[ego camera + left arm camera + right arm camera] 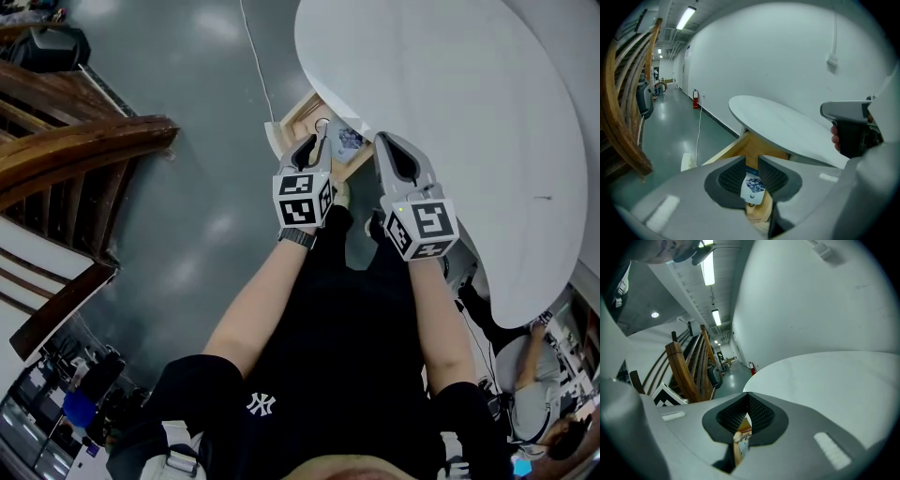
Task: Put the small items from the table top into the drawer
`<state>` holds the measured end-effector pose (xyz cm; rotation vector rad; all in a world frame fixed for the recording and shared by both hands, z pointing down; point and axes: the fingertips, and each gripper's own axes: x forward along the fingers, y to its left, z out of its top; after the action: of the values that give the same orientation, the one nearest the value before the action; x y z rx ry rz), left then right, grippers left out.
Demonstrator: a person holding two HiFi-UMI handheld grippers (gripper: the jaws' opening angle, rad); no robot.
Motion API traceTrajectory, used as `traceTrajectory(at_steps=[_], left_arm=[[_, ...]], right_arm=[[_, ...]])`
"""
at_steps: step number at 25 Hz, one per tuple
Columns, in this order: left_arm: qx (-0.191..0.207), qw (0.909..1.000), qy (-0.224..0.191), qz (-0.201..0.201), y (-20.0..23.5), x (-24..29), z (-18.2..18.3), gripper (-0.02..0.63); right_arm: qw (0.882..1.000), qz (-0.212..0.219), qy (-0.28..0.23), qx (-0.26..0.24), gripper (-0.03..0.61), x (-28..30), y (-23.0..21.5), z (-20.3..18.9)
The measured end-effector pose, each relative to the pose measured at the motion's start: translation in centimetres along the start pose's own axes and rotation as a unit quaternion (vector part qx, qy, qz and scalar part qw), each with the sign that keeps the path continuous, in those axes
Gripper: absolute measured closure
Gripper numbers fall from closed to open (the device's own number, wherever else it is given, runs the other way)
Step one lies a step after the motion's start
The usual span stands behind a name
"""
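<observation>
The left gripper (752,160) pinches a small white packet with blue print (753,188) between its jaws, above the open light-wood drawer (298,112) under the round white table (450,112). Best to lower it well past the rim before releasing. The right gripper's (747,401) jaws are pressed together, apparently empty.

The drawer (298,112) lies largely hidden under the worktop (450,103) rim and behind the left hand-held gripper (322,131) and right hand-held gripper (386,150), so its contents cannot be told. The worktop runs off the head view's top and right edges. The small packet (753,186) has its upper end buried between the left jaws, and its print is too small to read. Through the right jaws' narrow slit only a sliver of wood shows.
</observation>
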<state>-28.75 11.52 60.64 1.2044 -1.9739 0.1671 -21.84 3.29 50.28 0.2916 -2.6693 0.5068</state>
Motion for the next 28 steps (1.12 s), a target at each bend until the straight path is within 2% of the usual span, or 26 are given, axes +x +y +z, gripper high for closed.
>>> traceTrajectory(at_steps=[6,12,21,28], left_arm=[[0.003,1.0000,-0.004,-0.001,0.2,-0.1,0.8,0.534],[0.019,0.9995,-0.017,-0.017,-1.3,-1.5,3.0,0.549],[0.062,0.9955,-0.036,-0.062,-6.1,-3.3,6.6,0.579],[0.103,0.9869,-0.043,-0.116,-12.4,-4.3,8.8,0.610]], right_arm=[[1.000,-0.003,0.003,0.002,0.555,0.3,0.0,0.0],[1.000,-0.012,-0.004,0.007,0.555,-0.9,0.1,1.2],[0.998,-0.049,-0.026,0.017,0.555,-4.3,-0.7,3.6],[0.993,-0.102,-0.051,0.027,0.555,-9.5,-3.0,5.5]])
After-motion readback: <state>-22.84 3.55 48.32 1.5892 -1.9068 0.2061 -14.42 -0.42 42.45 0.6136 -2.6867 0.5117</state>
